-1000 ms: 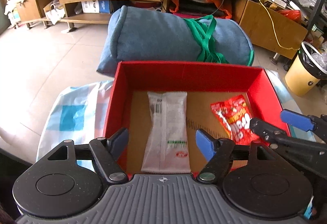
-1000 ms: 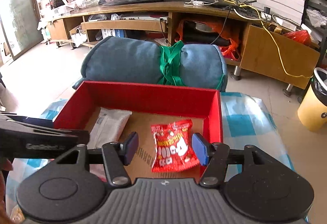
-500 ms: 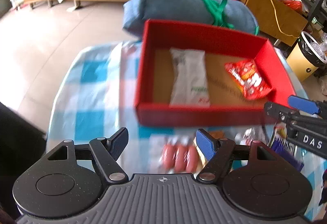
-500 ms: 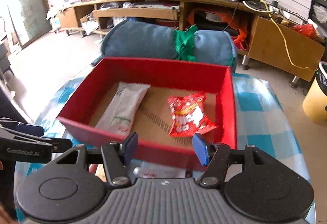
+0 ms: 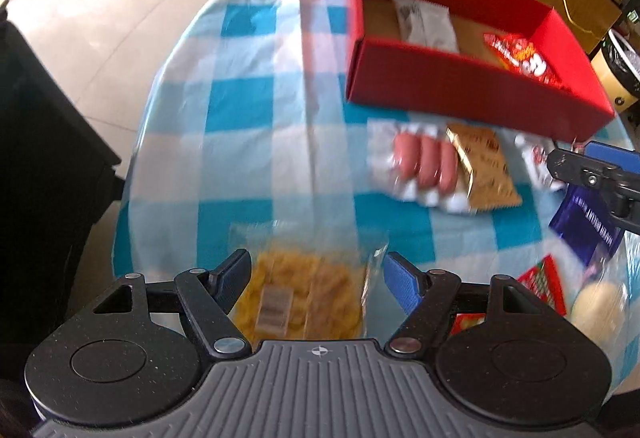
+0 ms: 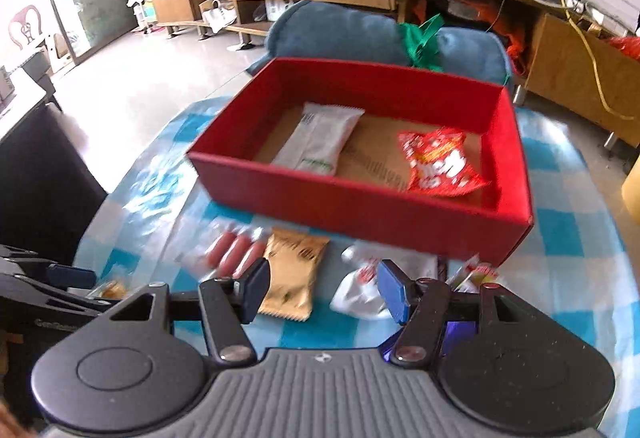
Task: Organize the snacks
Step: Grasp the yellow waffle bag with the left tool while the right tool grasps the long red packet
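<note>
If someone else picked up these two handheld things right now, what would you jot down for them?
Left tool: open, empty, above the clear bag of yellow chips at the near table edge.
Right tool: open, empty, over the gold packet and white wrapper.
Done: white packet and red snack bag lie in the red box.
Left: chips, sausage pack, gold packet, white wrapper, blue packet and a few blurred items at the right remain on the checked cloth.

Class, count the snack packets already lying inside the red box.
2. A white packet lies towards the left of the red box, and a red packet lies towards its right. The near wall might hide a small one.
</note>
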Demonstrator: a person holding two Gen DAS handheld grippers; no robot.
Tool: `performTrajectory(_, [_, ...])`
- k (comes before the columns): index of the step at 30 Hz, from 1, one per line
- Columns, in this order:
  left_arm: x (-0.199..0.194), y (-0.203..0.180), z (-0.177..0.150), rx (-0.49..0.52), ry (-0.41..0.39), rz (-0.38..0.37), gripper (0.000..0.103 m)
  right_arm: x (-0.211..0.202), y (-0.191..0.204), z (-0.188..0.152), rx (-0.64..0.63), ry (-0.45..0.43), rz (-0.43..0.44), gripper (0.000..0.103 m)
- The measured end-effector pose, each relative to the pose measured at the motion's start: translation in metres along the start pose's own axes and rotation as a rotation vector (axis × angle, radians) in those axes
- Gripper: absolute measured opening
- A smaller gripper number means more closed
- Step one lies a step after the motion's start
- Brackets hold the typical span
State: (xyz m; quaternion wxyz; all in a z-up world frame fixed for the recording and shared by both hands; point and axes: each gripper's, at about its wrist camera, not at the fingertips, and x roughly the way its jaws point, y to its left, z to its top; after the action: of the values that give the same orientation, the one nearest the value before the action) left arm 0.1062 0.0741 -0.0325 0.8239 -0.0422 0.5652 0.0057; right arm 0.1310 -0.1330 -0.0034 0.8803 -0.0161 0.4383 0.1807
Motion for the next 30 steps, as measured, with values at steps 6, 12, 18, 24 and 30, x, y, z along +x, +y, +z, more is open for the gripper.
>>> performTrajectory(6, [0.004,0.004,-0.013,0.013,0.021,0.007,0.081,-0.018,0.010,-0.021,0.027,0.020,0.029,0.055])
performTrajectory(12, [0.011,0.001,-0.020,0.046,0.055,0.014,0.085,-0.038,-0.002,-0.048,0.145,0.046,0.042,0.056])
performTrajectory(18, [0.007,-0.014,-0.032,0.097,0.069,-0.054,0.083,-0.043,-0.002,-0.085,0.238,0.129,0.071,0.059])
performTrajectory(24, [0.002,-0.024,-0.041,0.111,0.086,-0.133,0.081,-0.010,0.003,-0.102,0.315,0.260,0.114,0.059])
performTrajectory(30, [0.003,-0.021,-0.040,0.090,0.093,-0.165,0.080,0.017,0.005,-0.086,0.368,0.275,0.120,0.059])
